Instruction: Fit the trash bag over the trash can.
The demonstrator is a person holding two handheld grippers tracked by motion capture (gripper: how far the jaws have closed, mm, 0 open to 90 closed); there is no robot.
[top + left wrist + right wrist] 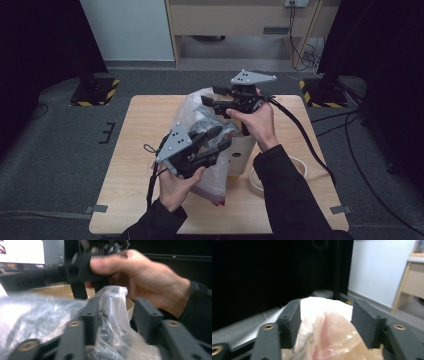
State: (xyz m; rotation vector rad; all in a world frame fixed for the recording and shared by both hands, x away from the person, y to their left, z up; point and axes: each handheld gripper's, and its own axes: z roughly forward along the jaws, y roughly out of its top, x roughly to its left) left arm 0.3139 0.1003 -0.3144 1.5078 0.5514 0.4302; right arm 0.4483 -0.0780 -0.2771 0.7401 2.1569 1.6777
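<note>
High view: we count one table [135, 150], one clear plastic bag [197, 112] with dark contents, two grippers, two hands. The bag sits mid-table with its long axis running from the near edge, where a reddish corner rests, up and away to a bunched top. The left gripper [215, 142] comes in from the near left and points right and away into the bag's middle. The right gripper [212, 102] hangs over the far end and points left at the bunched top. Each is at the bag, so neither is clearly nearer. A pale cylinder [242, 155] stands just right of the bag, and a white cord [256, 180] loops beside it.

Left gripper view: the jaws stand apart with a fold of bag [110, 307] between them. The film lies against the left jaw; a gap shows at the right jaw, so we judge no clamp here. The right hand [145, 285] is just beyond, above the fold.

Right gripper view: the jaws stand apart and the bag [324, 322] bulges up between them. It seems to touch the left jaw and stays clear of the right. We read this as open around the bag; closing would pinch the top.
</note>
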